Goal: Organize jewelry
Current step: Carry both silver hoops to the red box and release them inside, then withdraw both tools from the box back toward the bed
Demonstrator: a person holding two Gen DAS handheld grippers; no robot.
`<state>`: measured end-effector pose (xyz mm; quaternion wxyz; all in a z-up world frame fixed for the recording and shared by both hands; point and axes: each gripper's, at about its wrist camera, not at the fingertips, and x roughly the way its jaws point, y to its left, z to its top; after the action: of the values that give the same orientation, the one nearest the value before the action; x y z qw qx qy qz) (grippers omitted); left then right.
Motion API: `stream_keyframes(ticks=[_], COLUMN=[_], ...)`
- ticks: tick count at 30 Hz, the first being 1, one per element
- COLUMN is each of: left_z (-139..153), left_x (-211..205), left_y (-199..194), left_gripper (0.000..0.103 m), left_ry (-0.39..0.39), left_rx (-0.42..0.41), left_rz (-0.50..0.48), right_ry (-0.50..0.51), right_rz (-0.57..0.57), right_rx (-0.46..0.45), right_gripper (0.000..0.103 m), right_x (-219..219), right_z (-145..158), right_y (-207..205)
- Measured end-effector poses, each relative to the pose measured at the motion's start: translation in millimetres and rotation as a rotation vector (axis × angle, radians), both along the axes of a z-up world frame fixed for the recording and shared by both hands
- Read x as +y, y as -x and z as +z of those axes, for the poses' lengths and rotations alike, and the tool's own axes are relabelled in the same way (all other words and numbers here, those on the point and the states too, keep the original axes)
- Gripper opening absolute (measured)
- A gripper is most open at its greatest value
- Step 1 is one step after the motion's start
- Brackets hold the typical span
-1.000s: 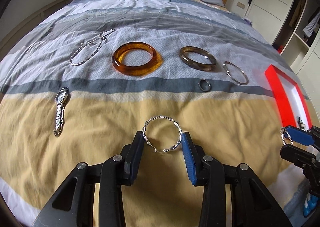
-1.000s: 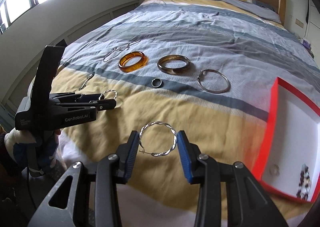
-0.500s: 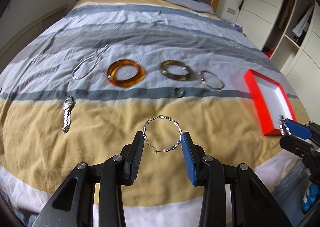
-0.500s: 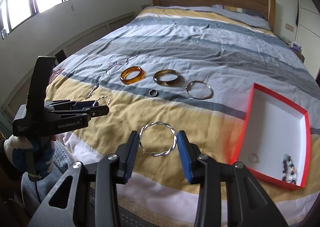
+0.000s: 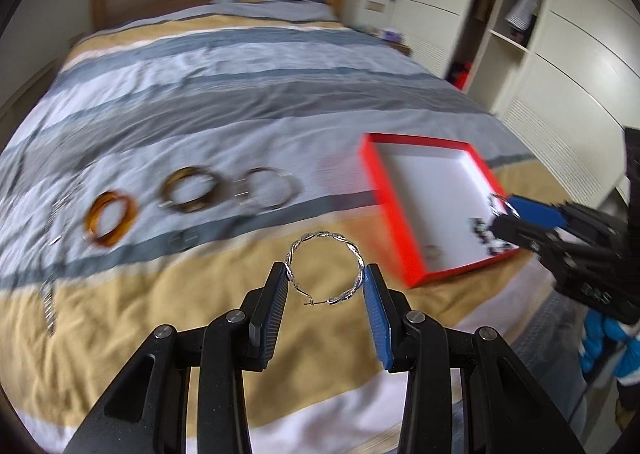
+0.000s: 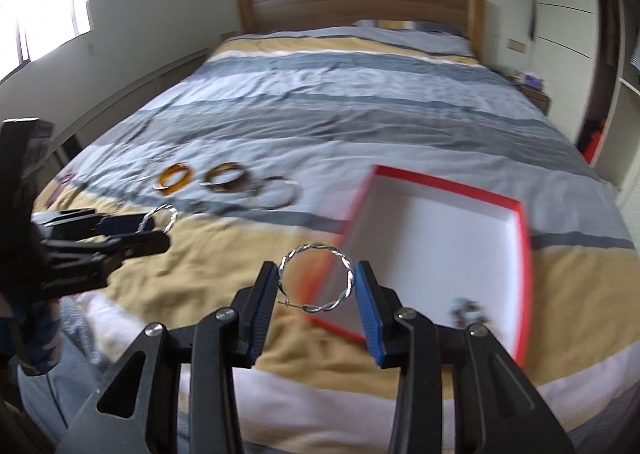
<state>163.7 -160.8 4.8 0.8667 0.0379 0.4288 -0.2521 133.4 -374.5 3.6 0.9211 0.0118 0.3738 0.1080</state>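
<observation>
Hoop earrings (image 5: 326,268) in both hand-held grippers (image 5: 325,286)

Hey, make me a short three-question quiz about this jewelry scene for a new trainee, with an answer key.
1. True or false: the left gripper is empty.
2. Which is nearer the red box: A, the amber bangle, or B, the thin silver bangle?
3. Fill in: the right gripper holds a twisted silver ____.

Key: 1 false, it holds a twisted silver hoop. 2 B. 3 hoop.
</observation>
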Motion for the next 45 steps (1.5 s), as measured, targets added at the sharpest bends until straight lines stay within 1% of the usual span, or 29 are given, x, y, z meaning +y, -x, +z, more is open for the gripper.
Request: stream_keyframes(ticks=[5,10,13,17,23,28,31,33,39,43,45], left_z=[-7.4,-28.6,-44.3,-64.3,-85.0,-88.6,-88.5,-87.1,-73.6,-52.7,-37.0], left_x=[-67.7,-124.1,-145.7,-166.1,-170.1,-174.1,-173.5,-173.0,-162.5,-152.0,-144.1], left_y=[-12.6,-24.3,-29.8,-42.3,-51.9,-48.7,-48.1,-46.0,-37.0,-24.0,-12.2], left_gripper=[0.038,0.038,0.038,0.038,0.038,0.04,0.04,0.04,0.043,0.045,0.049], left_ry=[-0.002,-0.033,-0.059,-0.088,-0.12,-0.149,-0.147,-0.15,-0.139,-0.118,-0.113], left_rx=[0.017,0.049,0.07,0.099,0.118,0.09,0.094,0.095,0.086,0.063,0.034], left_rz=[-0.117,-0.205,-0.231,-0.24,-0.23,-0.243,-0.25,-0.254,-0.233,-0.218,-0.198], right_ry=[0.026,0.049,0.056,0.061,0.062,0.09,0.104,0.097,0.079,0.066,0.052], right_rz=[-0.065,-0.067,-0.057,-0.035,-0.029,-0.027,-0.029,-0.038,-0.076,-0.095,-0.101], right_rx=[0.033,0.075,0.101,0.131,0.161,0.168,0.175,0.182,0.189,0.168,0.151], right_gripper=[0.037,0.037,0.037,0.037,0.038,0.038,0.038,0.038,0.039,0.039,0.039], right_x=[-49.9,-78.9,-87.9,-91.9,-93.5,-92.1,-91.4,-93.6,-101.5,-101.5,-99.1], right_z=[-17.4,-40.4,-56.5,-74.4,-90.3,-93.8,-93.3,-92.4,-82.0,-65.3,-52.8], right_y=[-19.5,-39.1,-52.3,-67.3,-76.7,-77.6,-76.8,-75.4,-64.1,-49.6,-38.8])
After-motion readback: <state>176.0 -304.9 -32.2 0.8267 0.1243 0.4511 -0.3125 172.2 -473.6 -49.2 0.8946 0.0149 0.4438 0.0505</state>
